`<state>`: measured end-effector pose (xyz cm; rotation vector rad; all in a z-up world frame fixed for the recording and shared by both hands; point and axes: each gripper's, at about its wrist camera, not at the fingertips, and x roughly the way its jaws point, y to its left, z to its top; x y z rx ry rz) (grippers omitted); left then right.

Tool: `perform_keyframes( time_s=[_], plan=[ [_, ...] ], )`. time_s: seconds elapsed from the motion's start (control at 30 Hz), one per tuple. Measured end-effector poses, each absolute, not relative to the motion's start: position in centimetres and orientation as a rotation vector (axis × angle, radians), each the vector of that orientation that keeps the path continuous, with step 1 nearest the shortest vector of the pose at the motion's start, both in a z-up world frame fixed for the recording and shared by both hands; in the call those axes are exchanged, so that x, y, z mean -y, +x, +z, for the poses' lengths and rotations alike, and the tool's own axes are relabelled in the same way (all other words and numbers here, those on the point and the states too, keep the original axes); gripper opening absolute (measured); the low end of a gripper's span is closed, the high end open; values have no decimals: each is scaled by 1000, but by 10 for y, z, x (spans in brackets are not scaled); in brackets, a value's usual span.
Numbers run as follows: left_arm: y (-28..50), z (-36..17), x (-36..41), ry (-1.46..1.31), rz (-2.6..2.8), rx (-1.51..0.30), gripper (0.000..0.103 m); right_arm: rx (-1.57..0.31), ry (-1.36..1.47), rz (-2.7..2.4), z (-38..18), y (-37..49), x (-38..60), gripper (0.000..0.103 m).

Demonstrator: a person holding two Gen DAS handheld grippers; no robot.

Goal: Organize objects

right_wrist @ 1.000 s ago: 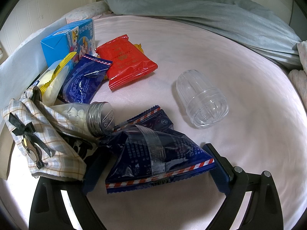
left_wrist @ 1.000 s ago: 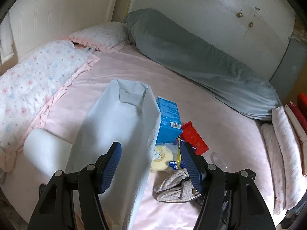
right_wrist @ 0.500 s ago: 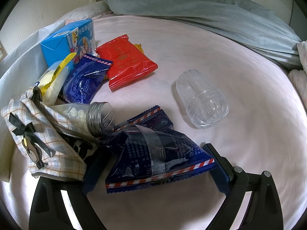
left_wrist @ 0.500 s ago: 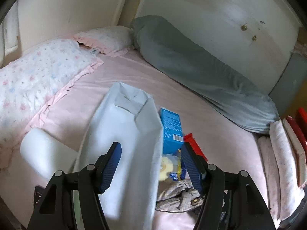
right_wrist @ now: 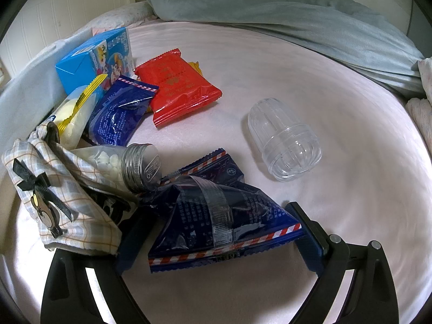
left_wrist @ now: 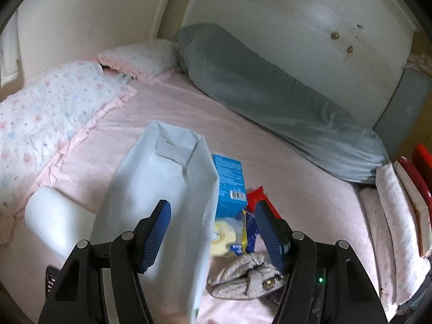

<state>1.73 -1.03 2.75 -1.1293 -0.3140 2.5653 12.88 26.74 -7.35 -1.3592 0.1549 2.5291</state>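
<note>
Starting wide on the bed [left_wrist: 189,113], spread in pale pink. Along the far wall, a long grey bolster [left_wrist: 270,94]; down the left edge, a flowered pillow [left_wrist: 48,108] with a pink frill.

Next in size, the white bag [left_wrist: 151,189], lying lengthways on the sheet with its folded bottom at the far end and its mouth toward the camera. Right over that mouth, the left gripper [left_wrist: 212,205]: fingers parted, the bag's right wall running up between them, neither pad pressing on it. Just left of the bag, a white roll [left_wrist: 54,224].

Over to the right gripper [right_wrist: 216,210], clamped on a dark blue packet [right_wrist: 224,224], crumpled and taped across the middle, one striped corner against the right pad, the other end covering the left finger.

Now the pile at the left, beside the bag:
- checked pouch [right_wrist: 62,202] with a black bow, touching the held packet;
- blue box [right_wrist: 91,59] at the back;
- red packet [right_wrist: 178,86] just right of the box;
- second dark blue packet [right_wrist: 118,113] in front of the box;
- bottle [right_wrist: 121,164] of white tablets on its side, metal cap toward the held packet;
- yellow and white packet [right_wrist: 73,116] wedged between box and pouch.

Out alone on the open sheet, well apart from the pile, a clear plastic capsule [right_wrist: 283,140] on its side.
</note>
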Motion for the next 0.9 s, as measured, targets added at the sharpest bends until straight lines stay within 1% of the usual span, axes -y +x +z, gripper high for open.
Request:
perform_keyframes(
  time_s=[0.1,0.3,0.47,0.6,0.77,0.9],
  plan=[
    [18,28,13,-1105,2541,365,62,-155,-1359,2529,-74,129,-268,95],
    [18,27,9,-1107,2588,305,62,-155,-1359,2529,-74,129,-268,95],
    [16,27,20,-1098,2591,354,62,-154,-1359,2530,-74,129,-268,95],
    [11,22,24,-1139,2613,343,62,-154,-1360,2530,-74,129,-268,95],
    [12,18,14,-1161,2607,255,62,-154,-1360,2530,-74,129,-268,95],
    [14,16,0,-1175,2618,138,62,-157,-1360,2531,-74,129,-269,95]
  ],
)
